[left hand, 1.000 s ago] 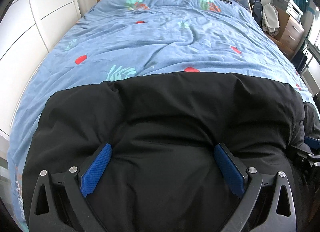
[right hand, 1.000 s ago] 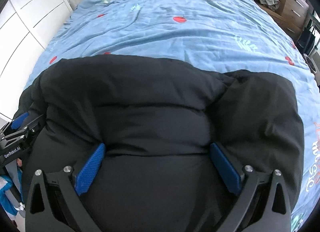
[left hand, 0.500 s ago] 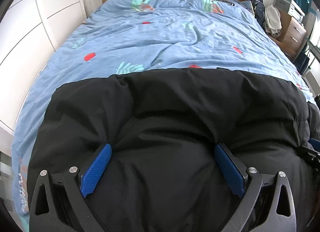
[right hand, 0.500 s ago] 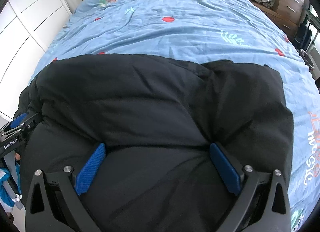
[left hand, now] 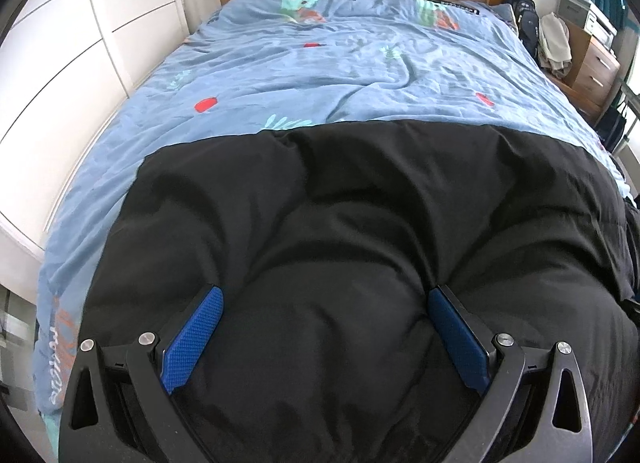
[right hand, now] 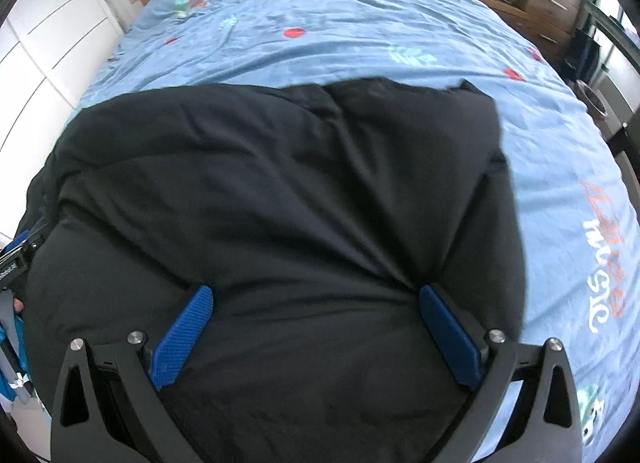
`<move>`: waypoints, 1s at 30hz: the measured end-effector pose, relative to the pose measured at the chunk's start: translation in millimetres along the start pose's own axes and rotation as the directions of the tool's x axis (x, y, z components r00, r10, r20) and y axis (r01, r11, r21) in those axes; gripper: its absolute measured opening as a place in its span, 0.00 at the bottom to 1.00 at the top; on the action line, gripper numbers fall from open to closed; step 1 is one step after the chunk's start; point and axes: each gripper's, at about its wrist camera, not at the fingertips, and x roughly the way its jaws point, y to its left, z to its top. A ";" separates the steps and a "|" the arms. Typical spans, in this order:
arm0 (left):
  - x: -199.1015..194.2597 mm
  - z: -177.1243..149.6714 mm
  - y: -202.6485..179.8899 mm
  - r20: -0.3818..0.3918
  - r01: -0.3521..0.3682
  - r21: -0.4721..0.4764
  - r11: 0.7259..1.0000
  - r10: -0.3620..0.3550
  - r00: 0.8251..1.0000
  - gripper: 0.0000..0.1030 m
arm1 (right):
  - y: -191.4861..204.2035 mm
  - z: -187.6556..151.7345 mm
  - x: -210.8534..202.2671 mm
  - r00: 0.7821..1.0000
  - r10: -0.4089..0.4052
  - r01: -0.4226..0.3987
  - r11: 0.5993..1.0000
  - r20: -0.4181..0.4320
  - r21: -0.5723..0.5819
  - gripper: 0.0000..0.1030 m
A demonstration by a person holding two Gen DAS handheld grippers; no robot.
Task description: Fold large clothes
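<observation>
Blue patterned bedding covers the bed [left hand: 360, 75], and a puffy black coat [left hand: 360, 231] lies across its near end. Both the left tongs [left hand: 325, 337] and the right tongs [right hand: 316, 327] stand wide open, blue pads [left hand: 192, 339] pressing into the bulging fabric between them without pinching it.
</observation>
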 end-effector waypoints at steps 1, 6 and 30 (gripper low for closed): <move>-3.1 -1.7 1.1 0.003 -0.003 -0.002 1.000 0.003 1.000 0.98 | -1.2 -1.5 -2.7 1.000 -0.013 0.013 1.000 -0.004 0.003 1.00; -28.2 -13.7 8.7 0.039 -0.026 -0.003 1.000 0.026 0.999 0.98 | 11.8 -10.9 -32.0 1.000 0.004 -0.003 1.000 0.029 -0.016 1.00; -40.2 -65.0 22.1 0.052 -0.075 0.030 0.997 0.074 0.996 0.98 | 44.9 -69.5 -42.5 0.997 0.071 -0.068 0.993 0.027 -0.100 1.00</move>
